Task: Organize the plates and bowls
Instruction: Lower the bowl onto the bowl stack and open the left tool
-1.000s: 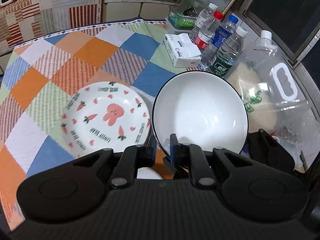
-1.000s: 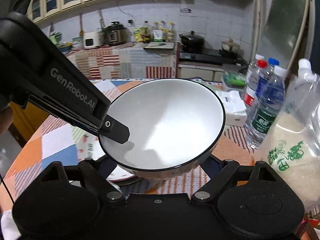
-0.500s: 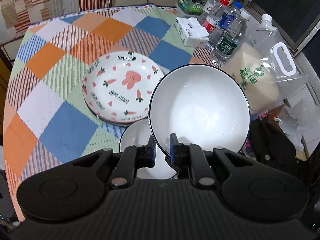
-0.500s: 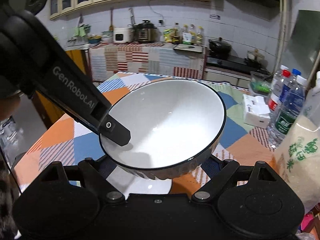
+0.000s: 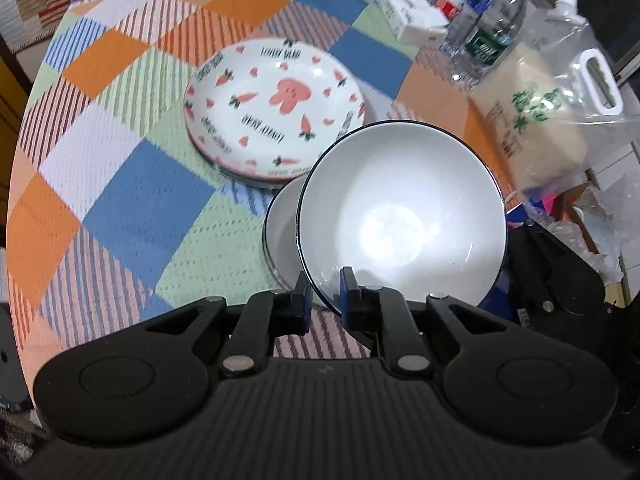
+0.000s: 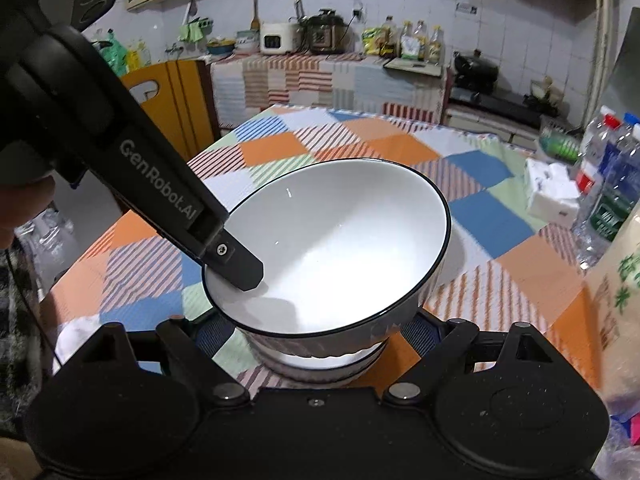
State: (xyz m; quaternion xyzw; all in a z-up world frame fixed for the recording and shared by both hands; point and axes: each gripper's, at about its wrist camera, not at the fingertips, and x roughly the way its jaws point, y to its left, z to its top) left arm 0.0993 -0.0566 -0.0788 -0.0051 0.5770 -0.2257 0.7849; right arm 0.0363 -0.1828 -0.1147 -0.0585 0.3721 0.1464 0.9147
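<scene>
A white bowl point(image 6: 340, 248) with a dark rim sits tilted between the spread jaws of the right gripper point(image 6: 316, 332). The left gripper point(image 6: 224, 256) pinches the bowl's near-left rim, one finger inside. Directly below the bowl, between the jaws, lies a second bowl point(image 6: 320, 364) on the checked tablecloth point(image 6: 480, 200). Water bottles point(image 6: 612, 184) stand far right.

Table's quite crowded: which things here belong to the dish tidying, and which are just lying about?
Part of the job:
- held bowl, pinched at its rim by the left gripper
- second bowl on the table beneath it
- rabbit plates, stacked
- right gripper, jaws wide around the held bowl's base

Just lying about:
- water bottles
- tissue pack
- rice bag
</scene>
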